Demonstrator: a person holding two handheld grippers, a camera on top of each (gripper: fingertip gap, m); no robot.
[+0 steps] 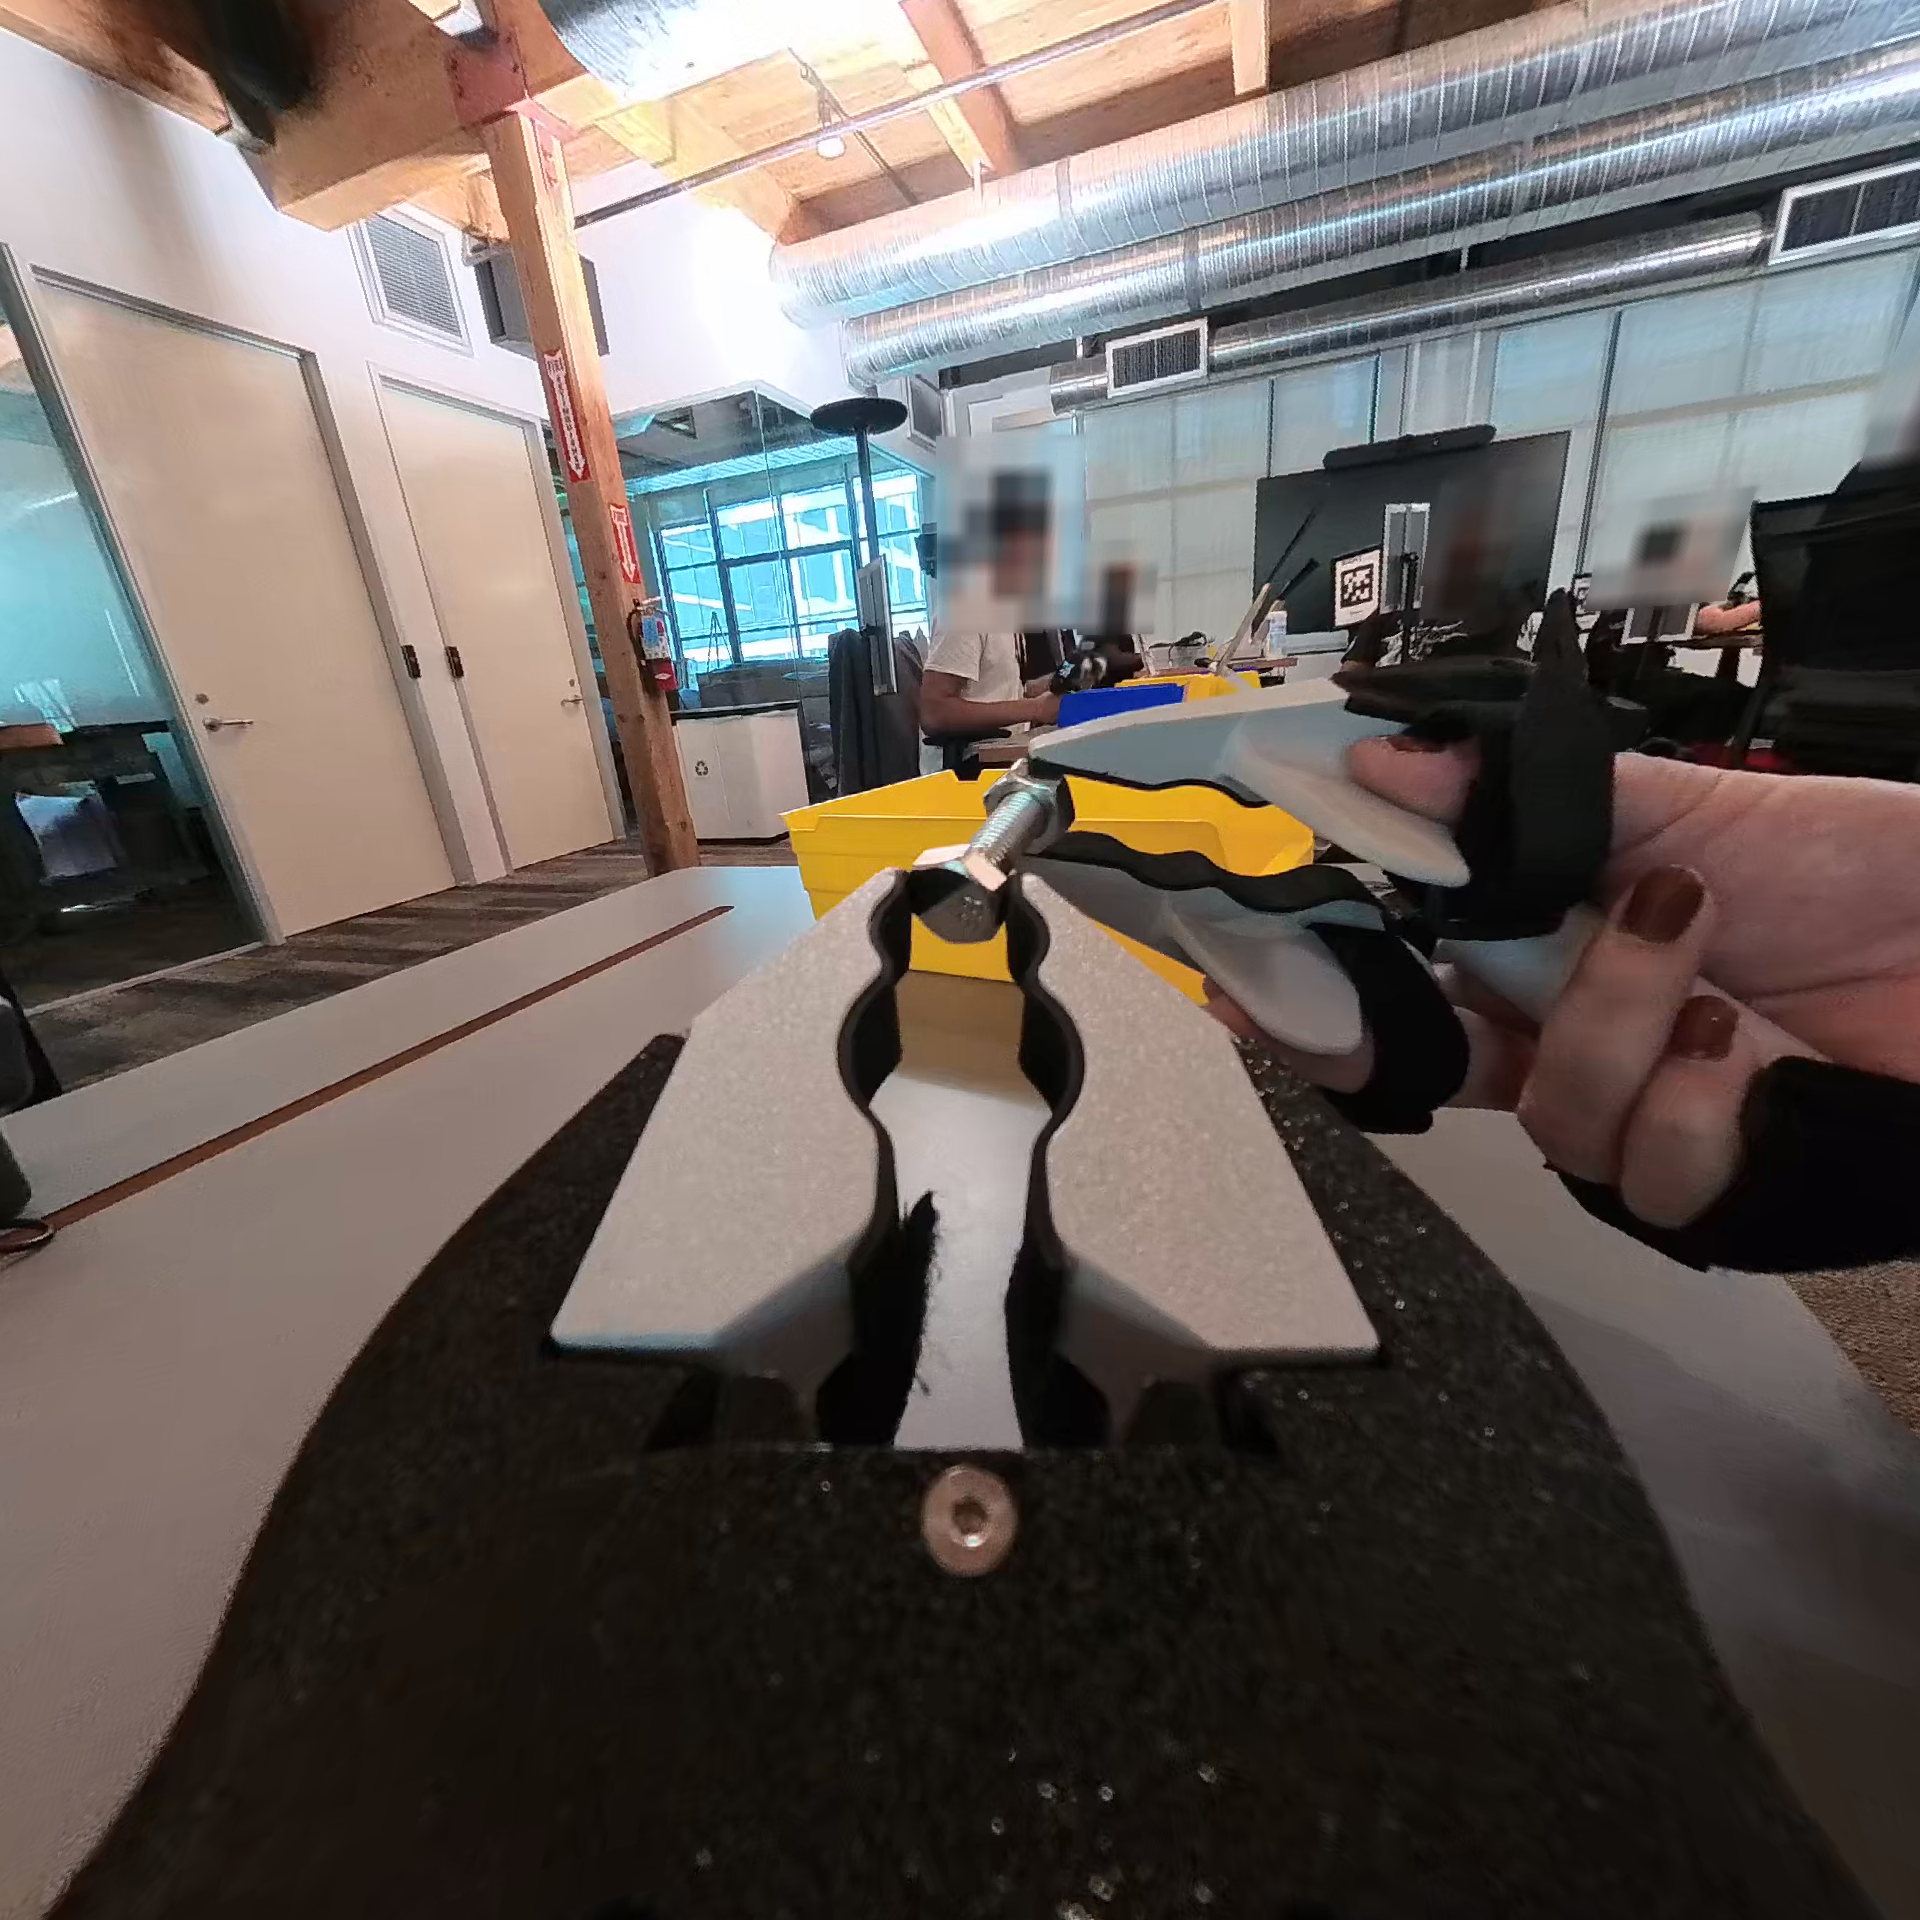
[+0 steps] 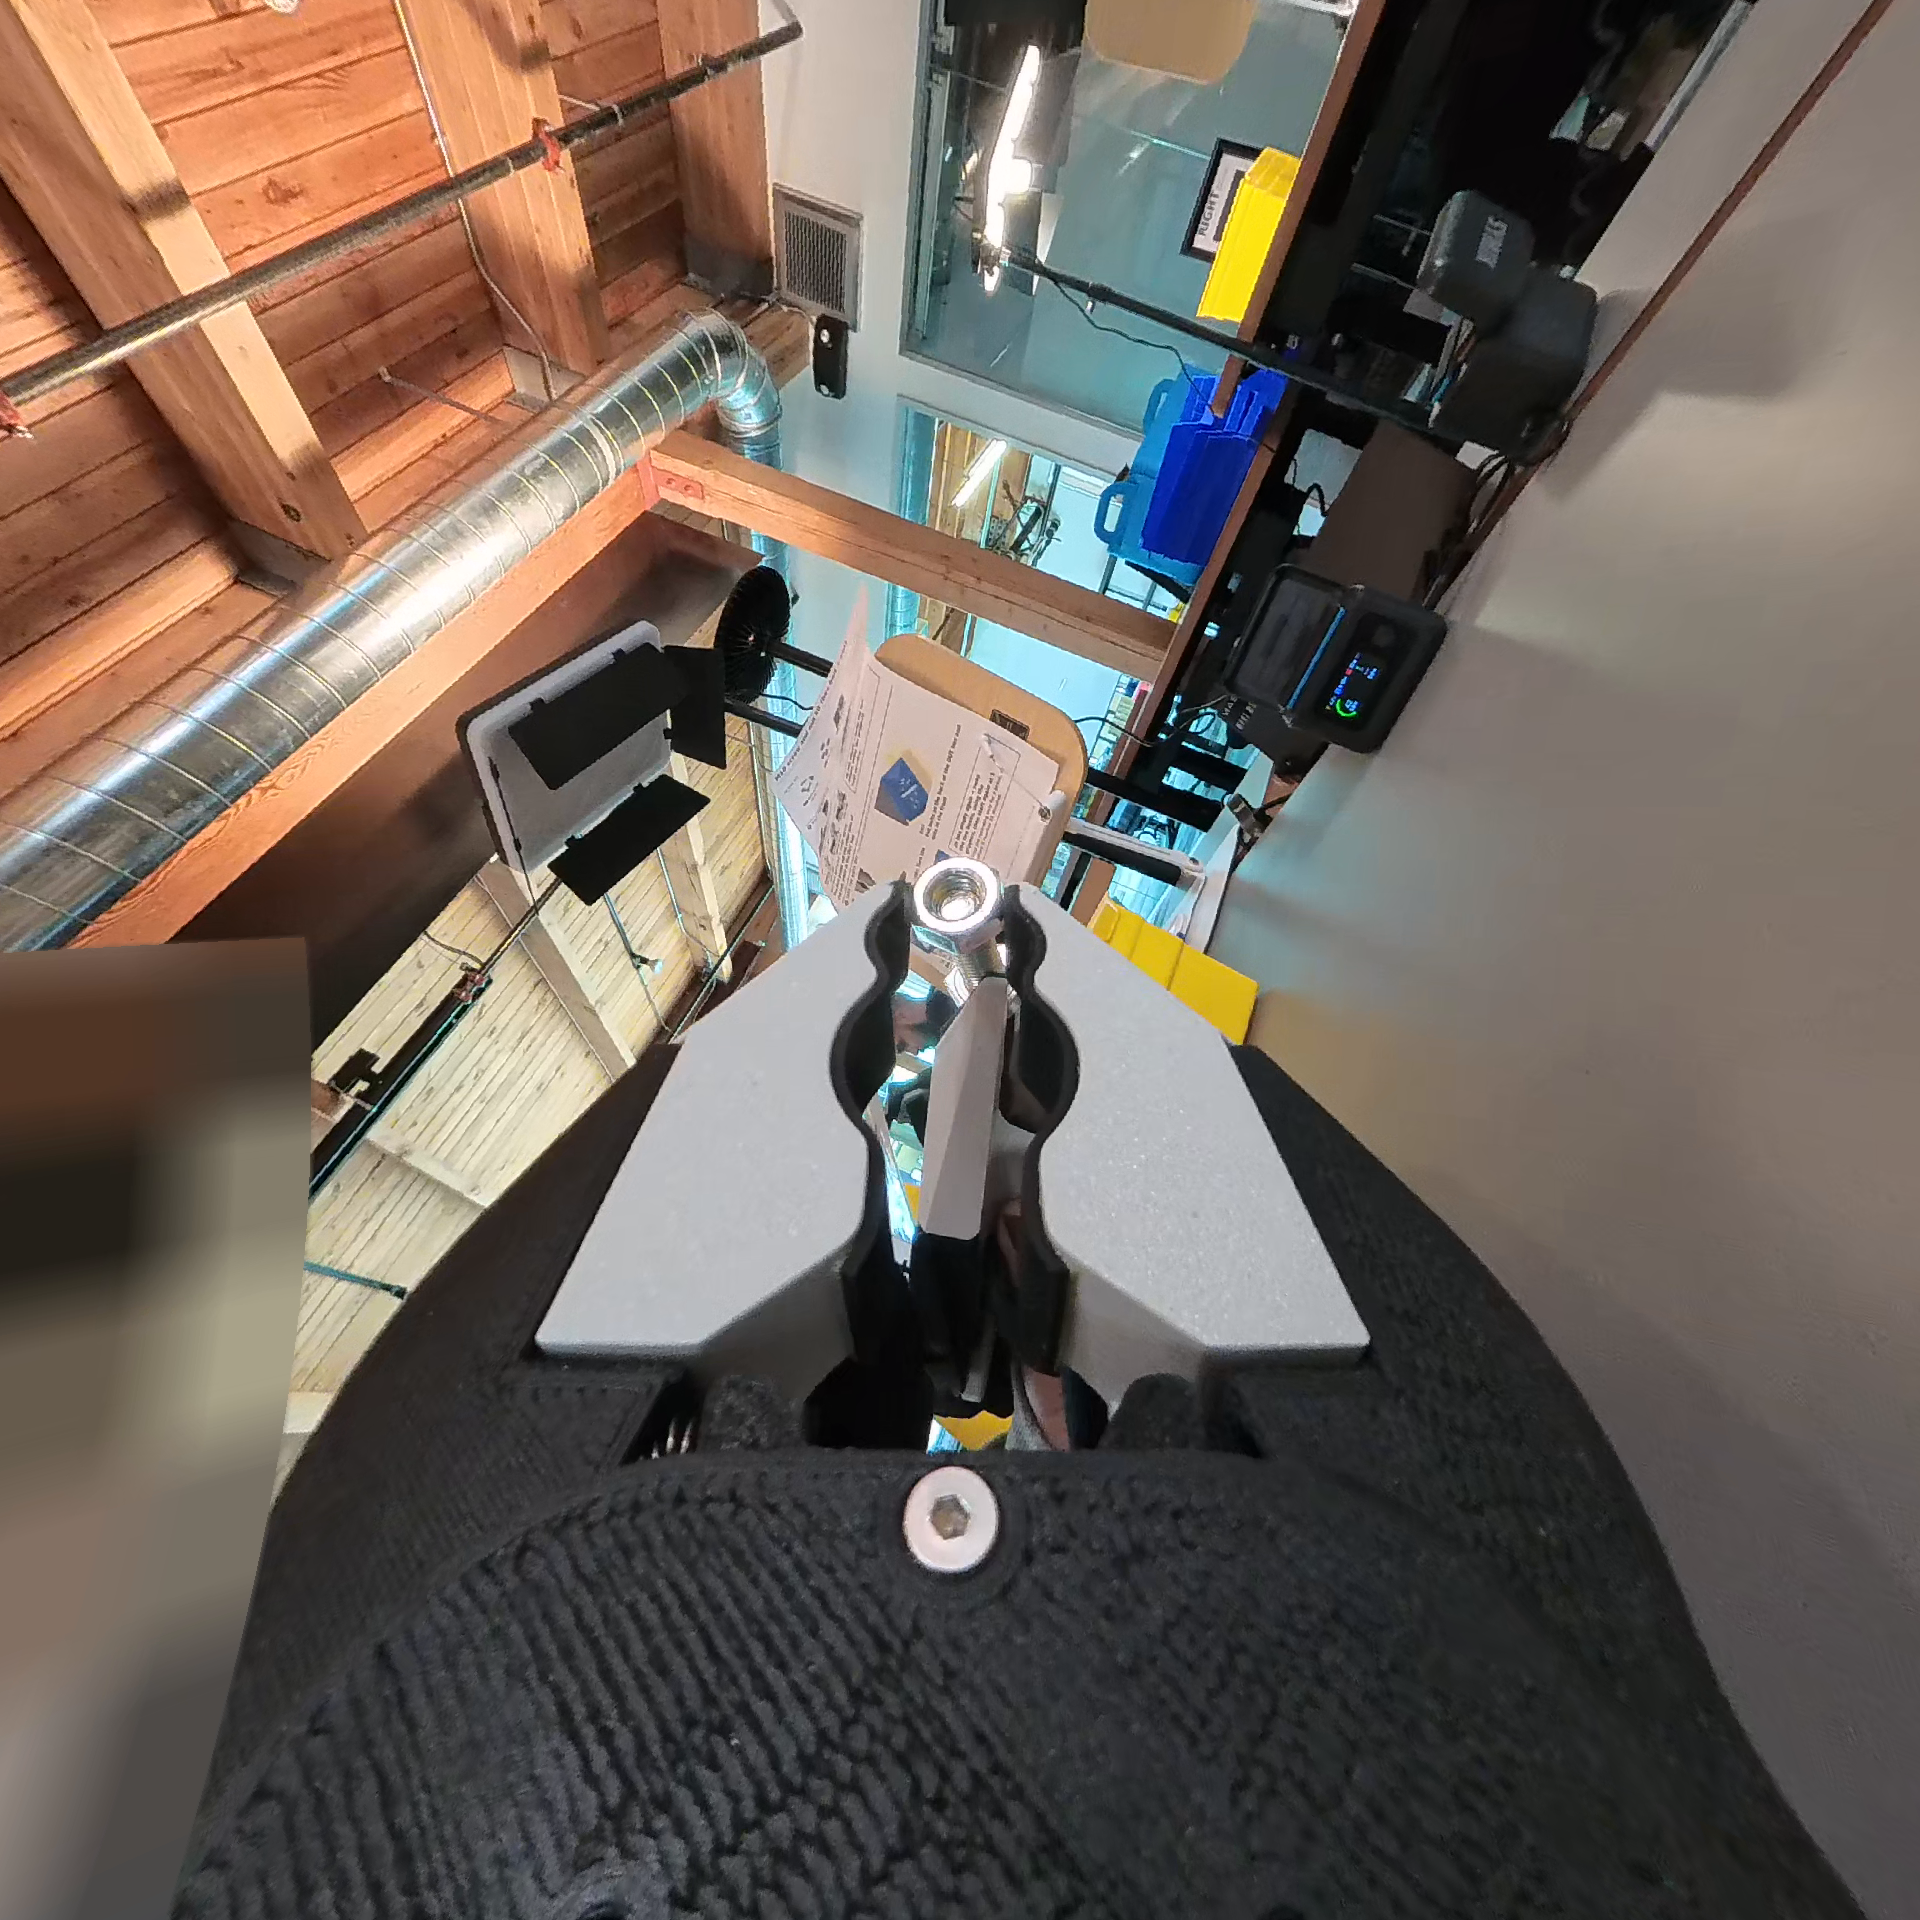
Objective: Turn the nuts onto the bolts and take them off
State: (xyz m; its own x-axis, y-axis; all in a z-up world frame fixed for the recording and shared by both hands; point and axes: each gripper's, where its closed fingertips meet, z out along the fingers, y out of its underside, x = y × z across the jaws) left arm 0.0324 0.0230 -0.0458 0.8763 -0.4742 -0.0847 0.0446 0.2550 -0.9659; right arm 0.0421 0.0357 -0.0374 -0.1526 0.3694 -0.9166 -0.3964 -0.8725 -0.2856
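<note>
Grey table (image 1: 312, 1195), yellow bin (image 1: 1143, 831), contents hidden, bolt (image 1: 1003, 842) gripped.

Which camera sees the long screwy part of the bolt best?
The left wrist view: the bolt shows sideways, threads bare between the left gripper and right gripper. The right wrist view looks down the nut, hiding most threads.

L tool (image 1: 961, 914) & R tool (image 2: 956, 920) both clamped.

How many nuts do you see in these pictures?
1. The nut sits on the threaded end of the bolt, pinched at the tips of the right claw. The left claw grips the bolt head. The yellow bin may hide more.
</note>
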